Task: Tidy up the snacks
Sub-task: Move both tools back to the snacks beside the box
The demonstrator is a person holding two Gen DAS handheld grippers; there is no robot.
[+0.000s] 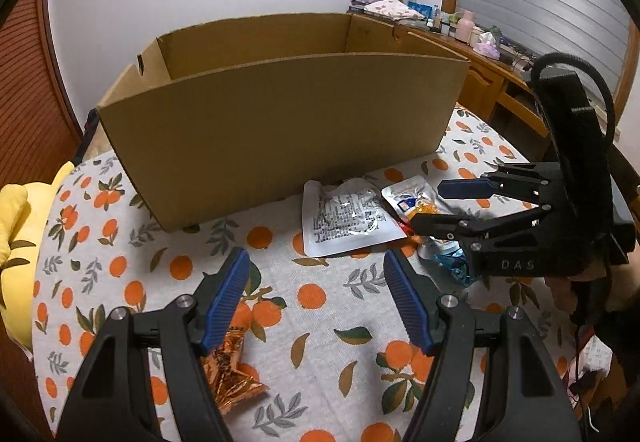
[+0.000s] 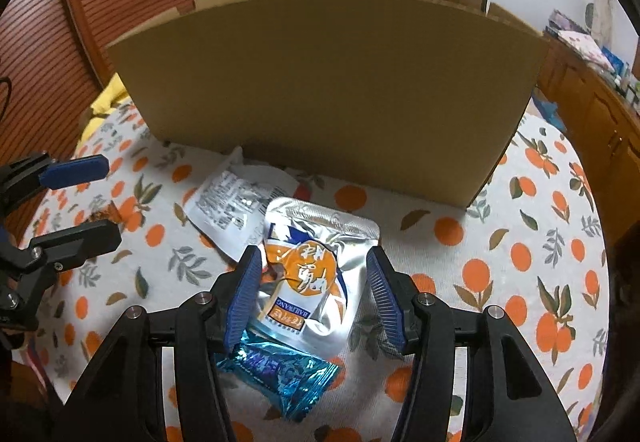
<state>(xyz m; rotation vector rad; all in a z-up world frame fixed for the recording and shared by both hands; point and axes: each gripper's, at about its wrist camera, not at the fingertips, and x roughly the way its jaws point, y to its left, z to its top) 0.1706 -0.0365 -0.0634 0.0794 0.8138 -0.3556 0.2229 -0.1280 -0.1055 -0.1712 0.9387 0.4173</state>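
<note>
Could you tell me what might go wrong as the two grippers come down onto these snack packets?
1. The right gripper straddles the silver-and-orange pouch, which overlaps the white pouch and the blue wrapper; closing could snag a neighbour.
2. The left gripper frames bare tablecloth, while the orange foil wrapper lies under its left finger, so it may pinch only an edge.

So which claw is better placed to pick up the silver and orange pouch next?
The right claw. Its open jaws already straddle the silver and orange pouch, which lies in front of the cardboard box. The left claw is open over bare tablecloth, with only a copper foil wrapper beside its left finger.
</note>
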